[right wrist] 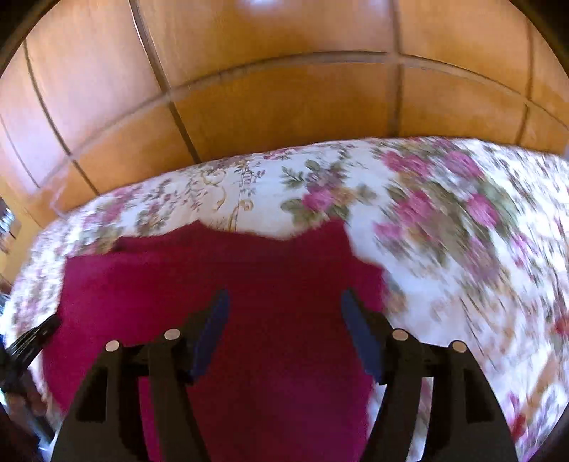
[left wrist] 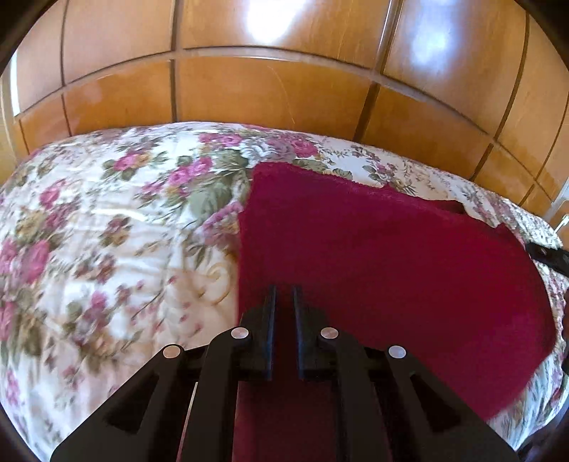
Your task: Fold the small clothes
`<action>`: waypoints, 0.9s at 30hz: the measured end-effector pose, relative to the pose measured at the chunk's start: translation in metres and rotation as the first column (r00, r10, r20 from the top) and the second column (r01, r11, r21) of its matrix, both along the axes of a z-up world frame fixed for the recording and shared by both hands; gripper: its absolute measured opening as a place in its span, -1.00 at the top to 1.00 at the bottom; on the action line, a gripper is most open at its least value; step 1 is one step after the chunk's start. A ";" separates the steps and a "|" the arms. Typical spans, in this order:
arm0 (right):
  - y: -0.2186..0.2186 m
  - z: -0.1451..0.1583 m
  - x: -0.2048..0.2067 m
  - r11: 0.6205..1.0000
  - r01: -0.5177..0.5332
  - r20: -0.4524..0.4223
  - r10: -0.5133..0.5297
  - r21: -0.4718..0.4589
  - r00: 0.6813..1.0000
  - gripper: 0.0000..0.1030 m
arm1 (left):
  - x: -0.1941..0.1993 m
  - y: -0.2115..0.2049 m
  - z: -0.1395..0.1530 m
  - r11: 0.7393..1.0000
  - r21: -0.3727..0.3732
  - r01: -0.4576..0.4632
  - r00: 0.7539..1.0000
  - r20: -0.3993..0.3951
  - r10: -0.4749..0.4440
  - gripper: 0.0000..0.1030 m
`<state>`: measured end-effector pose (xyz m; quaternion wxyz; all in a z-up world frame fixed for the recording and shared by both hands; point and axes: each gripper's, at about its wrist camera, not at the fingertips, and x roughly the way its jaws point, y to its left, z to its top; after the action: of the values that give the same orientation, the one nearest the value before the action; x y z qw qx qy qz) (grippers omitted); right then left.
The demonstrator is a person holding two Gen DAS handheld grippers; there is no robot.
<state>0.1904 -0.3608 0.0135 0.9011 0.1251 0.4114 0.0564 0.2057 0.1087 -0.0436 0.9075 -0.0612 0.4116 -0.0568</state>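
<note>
So we've got the crimson garment [left wrist: 391,248] spread on the floral bed [left wrist: 106,213], no tidy fold visible yet. Our left hand-held gripper [left wrist: 284,295] looks pinched together on its near edge, while the right hand-held gripper [right wrist: 284,302] hovers apart above it.

Bed with floral quilted bedspread [left wrist: 106,213], pink roses and green leaves on cream, its far edge against glossy orange-brown wooden wardrobe panels [left wrist: 270,96] split by dark grooves, bright blurred light glare [left wrist: 270,17] reflected on the upper panels, both views motion-blurred.
</note>
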 end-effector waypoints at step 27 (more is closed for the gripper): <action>-0.037 -0.018 -0.176 0.989 -0.063 -0.083 0.074 0.137 0.994 0.78 | -0.126 0.049 -0.003 0.978 -0.194 0.076 0.994 -0.059 -0.089 0.90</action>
<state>0.0145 -0.3980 -0.0048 0.8693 0.1736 0.4497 0.1094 0.0794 0.1573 -0.0466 0.8799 -0.1330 0.4367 -0.1317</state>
